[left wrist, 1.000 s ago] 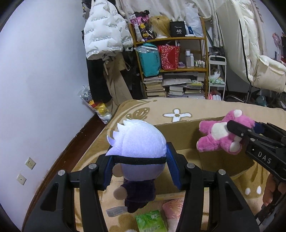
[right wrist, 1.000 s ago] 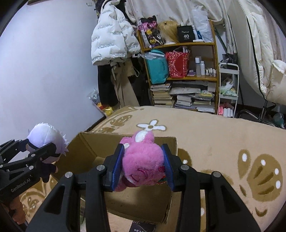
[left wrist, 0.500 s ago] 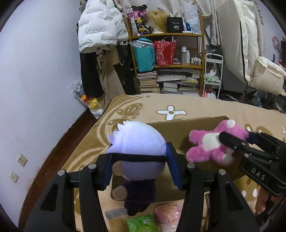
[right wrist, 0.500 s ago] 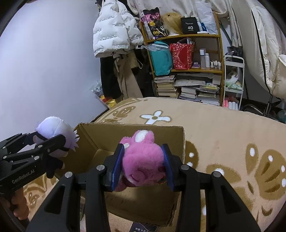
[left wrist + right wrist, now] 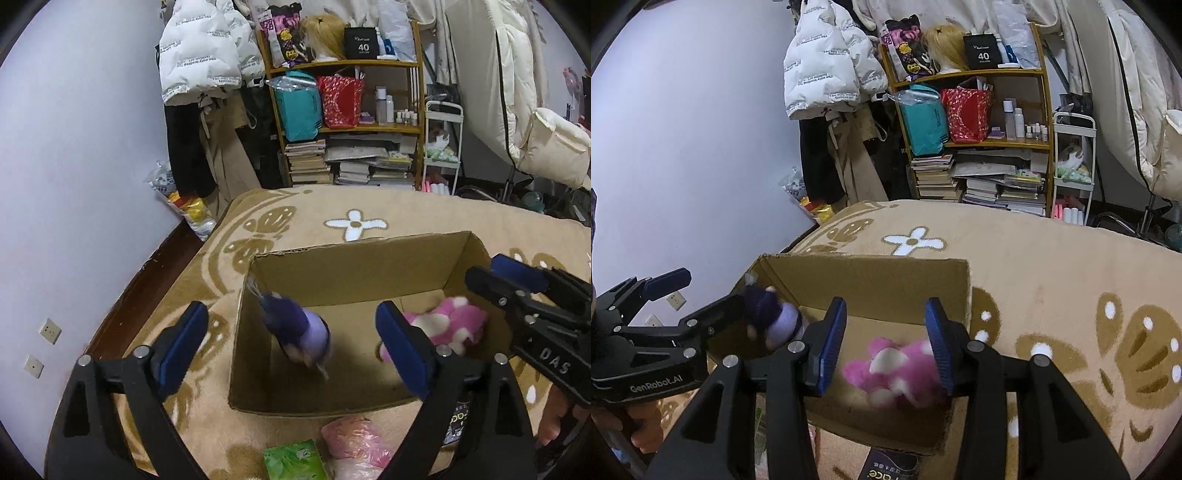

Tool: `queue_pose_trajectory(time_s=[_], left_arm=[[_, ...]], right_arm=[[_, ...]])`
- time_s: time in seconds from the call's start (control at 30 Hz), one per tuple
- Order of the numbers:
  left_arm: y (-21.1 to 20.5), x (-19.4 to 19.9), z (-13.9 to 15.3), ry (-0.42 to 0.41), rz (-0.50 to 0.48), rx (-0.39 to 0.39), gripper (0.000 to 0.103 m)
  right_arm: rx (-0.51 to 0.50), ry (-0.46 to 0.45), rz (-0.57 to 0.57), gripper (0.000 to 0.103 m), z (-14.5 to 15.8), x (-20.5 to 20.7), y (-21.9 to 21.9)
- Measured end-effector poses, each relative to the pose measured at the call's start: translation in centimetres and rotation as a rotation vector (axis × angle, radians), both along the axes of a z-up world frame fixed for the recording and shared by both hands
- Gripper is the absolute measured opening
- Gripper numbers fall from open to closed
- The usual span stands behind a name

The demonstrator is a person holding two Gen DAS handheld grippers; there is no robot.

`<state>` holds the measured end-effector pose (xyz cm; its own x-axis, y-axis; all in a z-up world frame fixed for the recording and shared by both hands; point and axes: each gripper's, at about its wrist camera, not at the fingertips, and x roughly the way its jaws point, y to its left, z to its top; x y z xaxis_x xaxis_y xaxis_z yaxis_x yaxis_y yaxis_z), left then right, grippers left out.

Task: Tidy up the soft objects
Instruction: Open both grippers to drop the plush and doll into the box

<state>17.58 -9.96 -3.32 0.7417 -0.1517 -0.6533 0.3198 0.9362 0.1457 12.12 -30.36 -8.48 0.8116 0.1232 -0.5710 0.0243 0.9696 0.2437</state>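
Note:
An open cardboard box [image 5: 354, 266] stands on the tan blanket. My left gripper [image 5: 291, 332] hangs over its left half, jaws opening wide. The white-haired purple doll [image 5: 295, 328] drops blurred and head-down between them, free of the pads. My right gripper [image 5: 886, 343] is over the box's [image 5: 871, 280] right half, jaws also opening. The pink plush [image 5: 897, 365] lies blurred below them on the box floor, untouched by the pads. The left wrist view also shows the pink plush [image 5: 443, 325] and the right gripper [image 5: 498, 277]. The right wrist view shows the doll [image 5: 775, 317] and the left gripper [image 5: 698, 295].
A green packet [image 5: 295, 461] and a pink packet [image 5: 354, 439] lie on the blanket in front of the box, and a dark packet [image 5: 886, 469] too. Behind stand a crowded bookshelf [image 5: 347, 129] and hanging jackets [image 5: 203, 55]. The wall runs along the left.
Both grippers have opened. The purple doll has left the left jaws and the pink plush the right jaws, and both have dropped into the box.

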Motion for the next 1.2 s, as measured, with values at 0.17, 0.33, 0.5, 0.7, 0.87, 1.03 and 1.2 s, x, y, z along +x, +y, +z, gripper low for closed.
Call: queue_pose_trajectory(time_s=[0.17,0.33,0.5,0.7,0.87,1.03,1.2], left_arm=[[0.4,-0.1,0.1,0.010,0.027,0.017,0.098],[1.3,-0.5,0.8,0.025,0.047,0.021,0.100],[2.9,-1.6,1.6,0.054,0.063,-0.008,0.100],[5.3,-3.8,2.8,0.101,0.091,-0.055,0.100],[6.9,-5.6,4.0,0.118,0.130,-0.073,0.100],[7.2,-7.9,5.1,0.097,0.122,-0.024,0.100],[7.1,-10.2,5.2,0.106,0.110,-0.016,0.100]], right_arm=[[0.037,-0.006,0.004,0.084,0.7,-0.8,-0.5],[0.059,-0.009,-0.021,0.093,1.5,-2.0,-1.0],[0.051,0.014,-0.044,0.093,2.2,-3.3,-0.9],[0.013,0.068,-0.055,0.093,3.3,-5.8,-0.3],[0.020,0.096,-0.061,0.093,3.8,-8.2,-0.1],[0.029,0.126,-0.065,0.093,3.8,-10.2,0.2],[0.025,0.171,-0.056,0.093,3.4,-12.2,0.9]])
